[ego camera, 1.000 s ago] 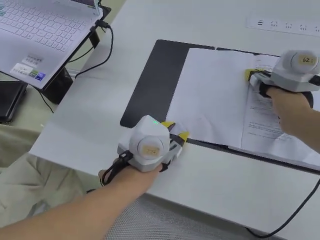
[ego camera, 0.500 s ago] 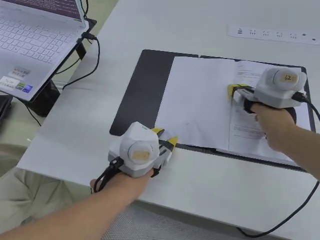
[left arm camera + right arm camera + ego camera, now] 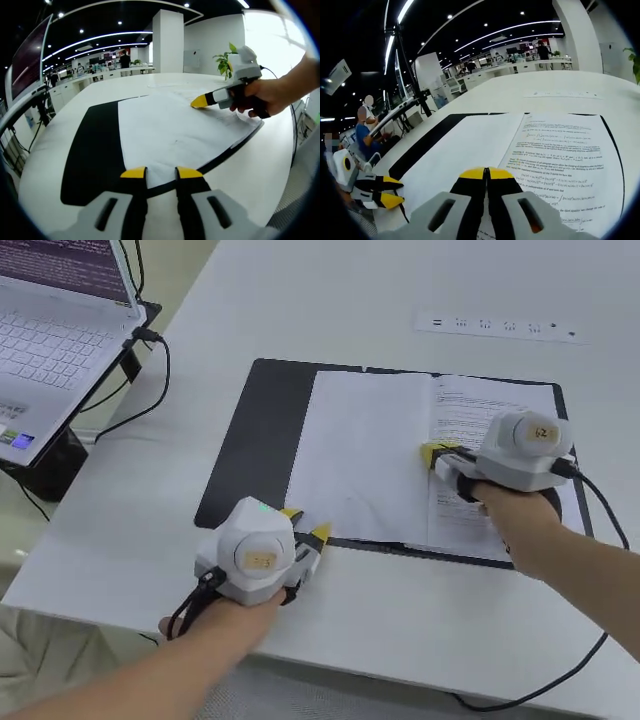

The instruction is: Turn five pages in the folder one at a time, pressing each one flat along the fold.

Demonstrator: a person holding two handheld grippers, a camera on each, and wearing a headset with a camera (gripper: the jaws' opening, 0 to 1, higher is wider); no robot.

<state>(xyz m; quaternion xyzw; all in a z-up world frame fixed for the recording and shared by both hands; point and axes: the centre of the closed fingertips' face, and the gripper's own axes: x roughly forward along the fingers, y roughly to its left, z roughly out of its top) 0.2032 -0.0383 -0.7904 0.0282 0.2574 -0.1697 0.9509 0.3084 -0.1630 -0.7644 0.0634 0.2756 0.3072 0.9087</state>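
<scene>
The folder lies open on the white table, its black cover (image 3: 250, 435) bare at the left. A blank turned page (image 3: 355, 455) lies flat on it, and a printed page (image 3: 490, 405) lies to its right. My right gripper (image 3: 432, 453) is shut and empty, its yellow tips resting on the fold between the two pages (image 3: 486, 173). My left gripper (image 3: 305, 525) stands open at the folder's near edge, by the blank page's (image 3: 165, 125) near corner, with nothing between its fingers (image 3: 161, 173). In the left gripper view the right gripper (image 3: 200, 101) lies across the paper.
An open laptop (image 3: 45, 335) sits at the far left with cables (image 3: 150, 370) running beside it. A white power strip (image 3: 500, 325) lies at the back. A black cable (image 3: 600, 570) trails from the right gripper over the table's near edge.
The right gripper has slid along the fold toward me. The left gripper stays at the folder's near edge. The camera has shifted.
</scene>
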